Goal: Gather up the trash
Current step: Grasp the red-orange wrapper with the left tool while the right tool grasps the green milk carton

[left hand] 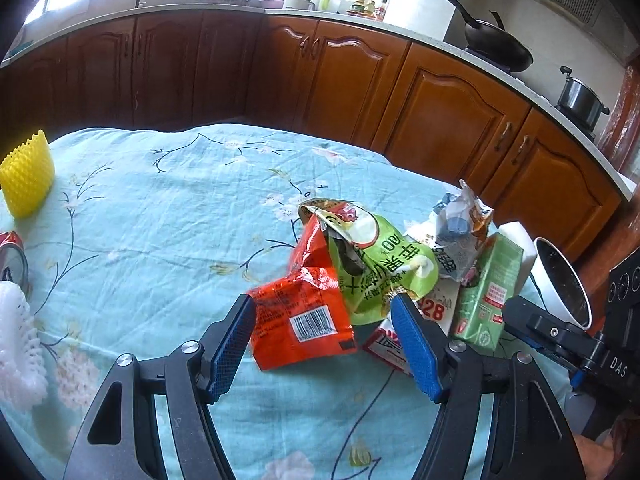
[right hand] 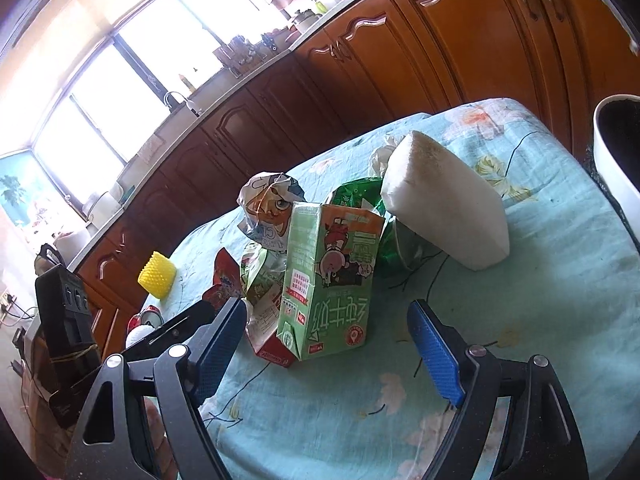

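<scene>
Orange wrapper (left hand: 302, 320) between left claw (left hand: 324, 344) fingers.

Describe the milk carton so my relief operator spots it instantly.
On the floral blue tablecloth, find the trash pile near the white bin. The green milk carton stands at its front edge, the only boxy, rigid item; its neighbours are crumpled wrappers.

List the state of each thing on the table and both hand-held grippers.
Left hand-held gripper: open, straddling orange wrapper.
Right hand-held gripper: open, empty.
Orange wrapper: crumpled, torn open.
Green milk carton: upright, top opened.
Green pouch: crumpled.
Yellow foam sleeve: upright.
</scene>
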